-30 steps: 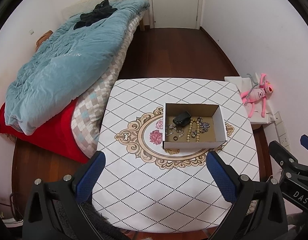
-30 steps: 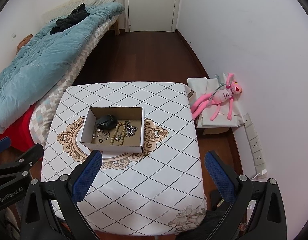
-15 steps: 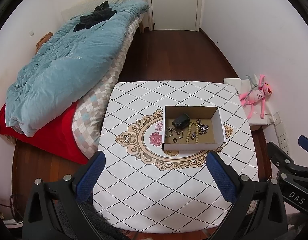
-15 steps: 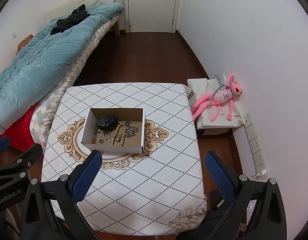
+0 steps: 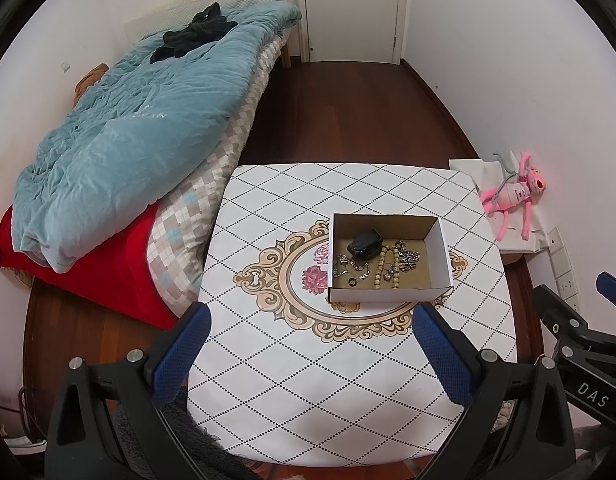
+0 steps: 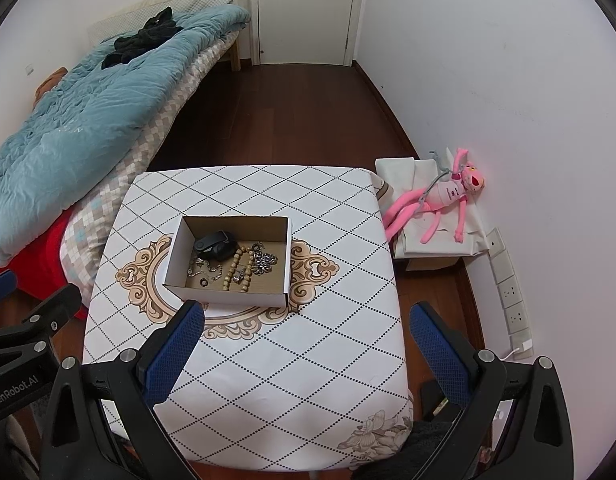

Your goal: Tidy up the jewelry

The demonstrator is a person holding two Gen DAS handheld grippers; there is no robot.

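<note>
An open cardboard box point(image 5: 438, 236) point(image 6: 176, 254) sits near the middle of a small table. Inside lie a black pouch-like item point(image 5: 364, 244) point(image 6: 216, 245), a beaded bracelet point(image 5: 384, 266) point(image 6: 233, 267), silver chains point(image 5: 408, 256) point(image 6: 264, 260) and a small dark ring point(image 5: 352, 282) point(image 6: 204, 282). My left gripper point(image 5: 312, 340) is open and empty, high above the table's near edge. My right gripper point(image 6: 308, 338) is open and empty, also high and short of the box. Each gripper shows at the edge of the other's view.
The table has a white diamond-pattern cloth point(image 5: 348, 380) point(image 6: 288, 380). A bed with a blue quilt point(image 5: 128, 128) point(image 6: 88, 120) stands at the left. A pink plush toy point(image 5: 512, 196) point(image 6: 440, 204) lies on a low white box at the right wall. A closed door point(image 6: 306, 12) is at the back.
Both grippers have drawn back and up a little, so the table and box look slightly smaller and farther. Nothing on the table has moved.
</note>
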